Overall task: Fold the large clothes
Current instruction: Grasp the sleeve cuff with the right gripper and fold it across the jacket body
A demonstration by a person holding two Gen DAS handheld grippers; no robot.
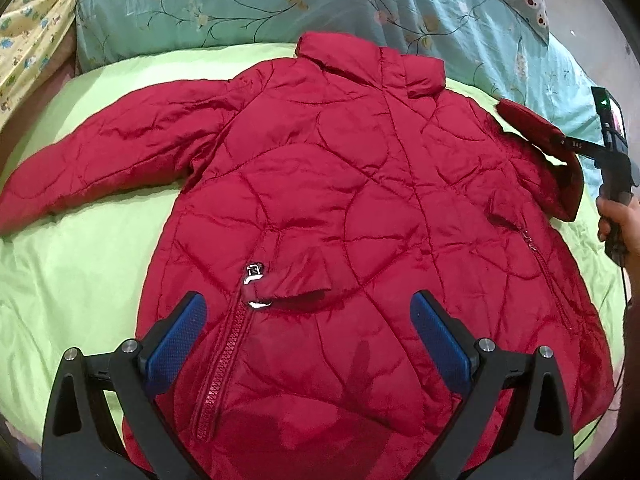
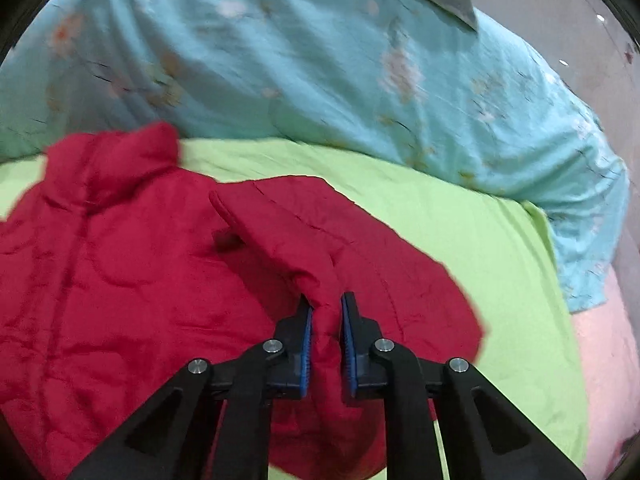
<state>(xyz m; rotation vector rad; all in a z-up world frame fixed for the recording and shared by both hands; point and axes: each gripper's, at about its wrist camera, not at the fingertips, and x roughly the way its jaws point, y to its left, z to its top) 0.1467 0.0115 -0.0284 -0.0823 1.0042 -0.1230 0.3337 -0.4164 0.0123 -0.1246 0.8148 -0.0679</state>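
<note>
Green sheet [image 1: 80,280] covers the bed, smooth with soft creases. Far side: blue floral quilt [image 1: 240,4], bulky and rumpled; yellow patterned cloth [image 1: 32,28] at far left. Red quilted jacket [image 1: 320,200] lies front-up on the sheet, collar far, left sleeve spread out, puffy with curved stitching and a metal zip pull [image 1: 254,276]. Left gripper [image 1: 308,334] hovers over the hem, jaws wide apart, holding nothing. Right gripper [image 2: 326,344] is clamped on the right sleeve [image 2: 320,248], lifted over the jacket. Lettering on the right gripper is too small to read.

Jacket [image 1: 360,208] hem: cut off by the bottom edge, left view.
Quilt [image 2: 320,60]: blurred.
Sleeve [image 2: 320,264] end: hidden between the right gripper's [image 2: 326,312] fingers.
</note>
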